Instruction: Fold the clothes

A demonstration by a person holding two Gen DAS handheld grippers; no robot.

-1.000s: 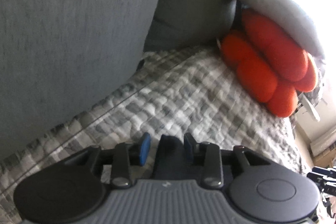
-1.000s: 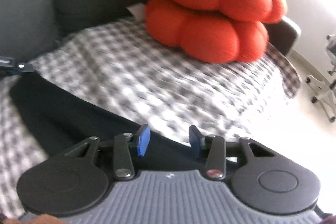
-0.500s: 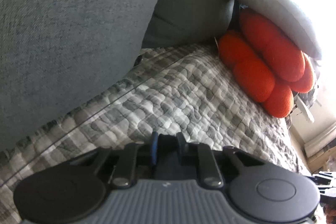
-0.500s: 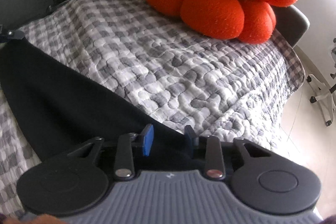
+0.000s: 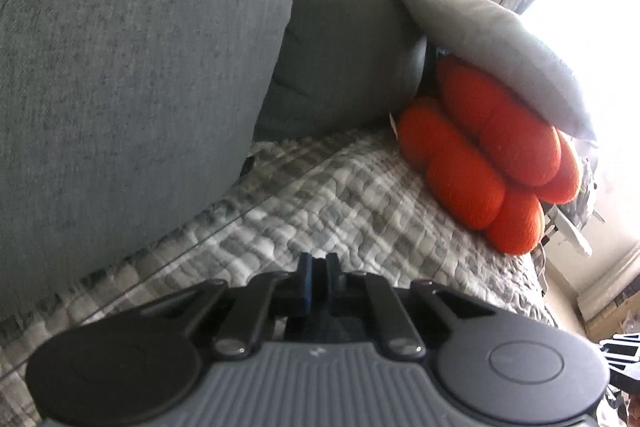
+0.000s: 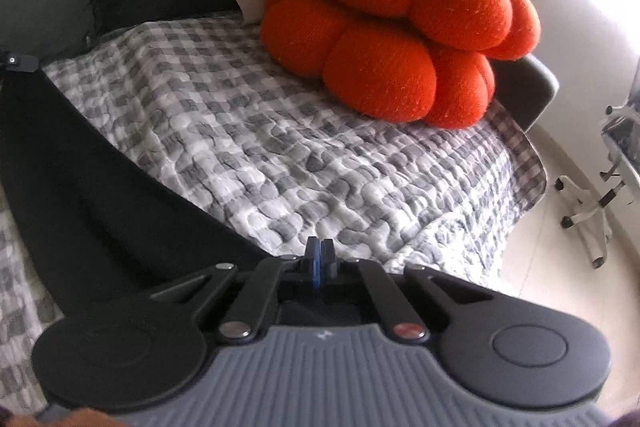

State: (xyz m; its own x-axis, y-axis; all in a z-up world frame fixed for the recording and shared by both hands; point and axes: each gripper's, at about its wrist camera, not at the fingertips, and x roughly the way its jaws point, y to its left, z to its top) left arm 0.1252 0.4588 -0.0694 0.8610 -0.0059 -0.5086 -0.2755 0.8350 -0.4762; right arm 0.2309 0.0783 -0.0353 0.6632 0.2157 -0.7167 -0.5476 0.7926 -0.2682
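Note:
A black garment (image 6: 80,187) lies stretched across the grey checked quilt (image 6: 320,147) on the sofa seat. In the right wrist view my right gripper (image 6: 319,251) is closing its jaws on the garment's near edge, and the pads pinch the cloth. The left gripper's tip (image 6: 19,63) shows at the far left, holding the garment's other end. In the left wrist view my left gripper (image 5: 318,263) is closing on dark cloth (image 5: 320,325), which fills the narrow gap between its fingers. The gripper bodies hide most of the pinched cloth.
An orange pumpkin-shaped cushion (image 6: 400,39) sits at the sofa's far end under a light grey pillow (image 5: 492,43). Grey back cushions (image 5: 120,67) rise along the left. Beyond the quilt's right edge is pale floor with a wheeled chair base (image 6: 592,203).
Both grippers have gone from open to pinched together on the black garment. The right wrist view has steadied, and both hands stay close to where they were.

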